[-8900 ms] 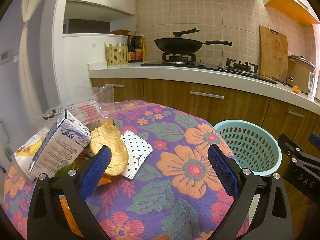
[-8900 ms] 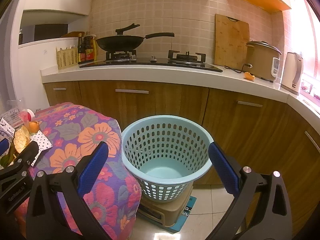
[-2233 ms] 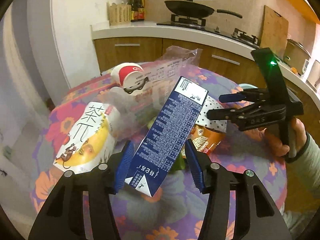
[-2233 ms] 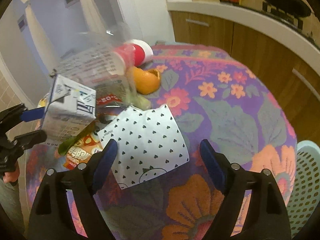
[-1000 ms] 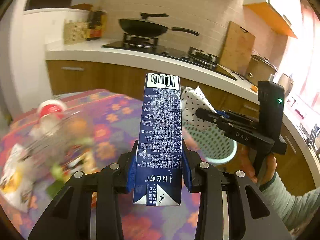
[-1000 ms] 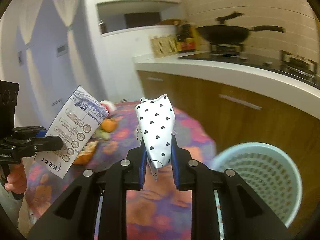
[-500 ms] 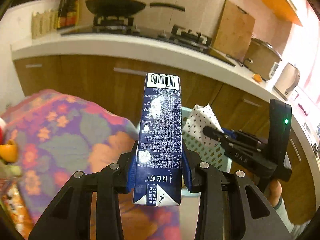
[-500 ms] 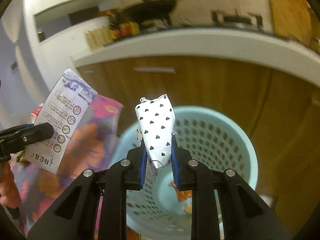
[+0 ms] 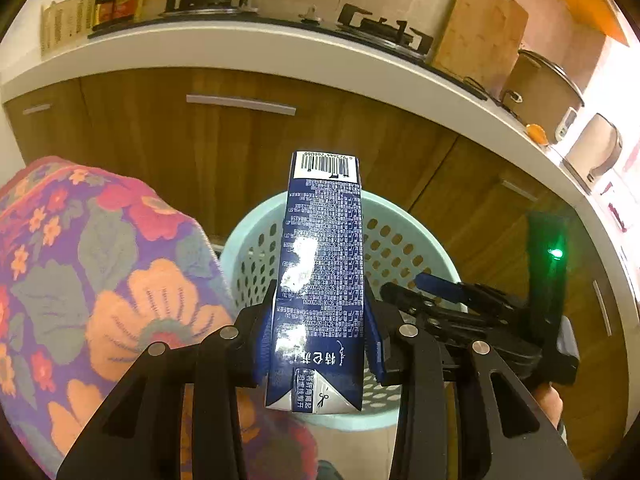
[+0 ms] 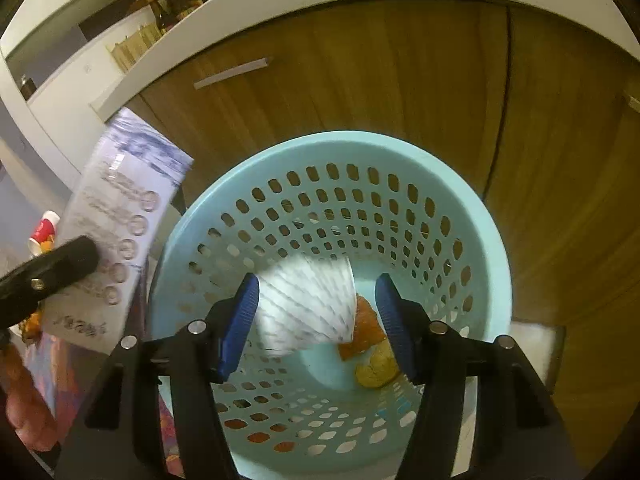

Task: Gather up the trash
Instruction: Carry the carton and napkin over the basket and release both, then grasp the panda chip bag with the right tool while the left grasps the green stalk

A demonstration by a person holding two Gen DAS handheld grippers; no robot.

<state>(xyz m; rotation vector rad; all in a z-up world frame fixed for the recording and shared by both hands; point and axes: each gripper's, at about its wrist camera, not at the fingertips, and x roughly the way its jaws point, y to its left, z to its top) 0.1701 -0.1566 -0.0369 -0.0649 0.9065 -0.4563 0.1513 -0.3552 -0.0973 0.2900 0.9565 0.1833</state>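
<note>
Now right gripper (image 10: 316,312) jaws just opened, spotted paper (image 10: 306,306) loose between, above basket (image 10: 332,152); left gripper (image 9: 318,336) clamps carton (image 9: 322,272).

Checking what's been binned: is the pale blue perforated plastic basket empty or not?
Not empty. The pale blue basket holds orange scraps and white dotted paper.

Home kitchen: gas hob (image 9: 384,36) on white counter (image 9: 280,54), wooden cabinets (image 9: 240,132), cutting board (image 9: 478,24), rice cooker (image 9: 540,88).

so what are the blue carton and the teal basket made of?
Tall dark-blue printed carton: looks like coated paperboard, glossy, with glare patches and folded, creased corners. Round pale-teal perforated basket: likely moulded plastic, smooth, slightly shiny, with uniform oval holes and a thick rolled rim.
</note>
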